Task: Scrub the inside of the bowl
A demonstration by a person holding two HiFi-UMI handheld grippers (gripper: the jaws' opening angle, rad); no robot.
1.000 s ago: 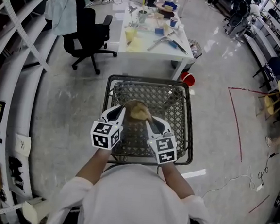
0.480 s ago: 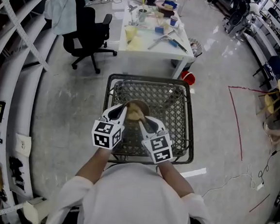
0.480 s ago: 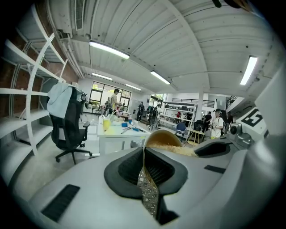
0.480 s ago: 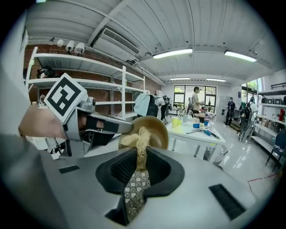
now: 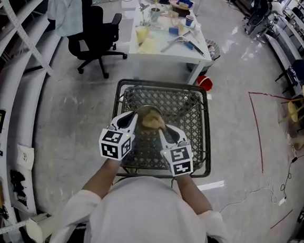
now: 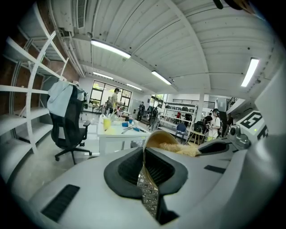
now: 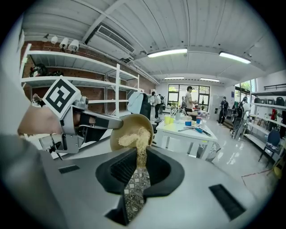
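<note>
- Fingers of the left gripper [image 6: 144, 154] are seen clamped together on the rim of the bowl [image 6: 159, 137], which is held over the mesh table [image 5: 165, 86].
- The right gripper [image 7: 139, 154] is closed on a fibrous scrubber [image 7: 135, 135], pressed inside the bowl.
- Both grippers are held side by side, angled inward.
</note>
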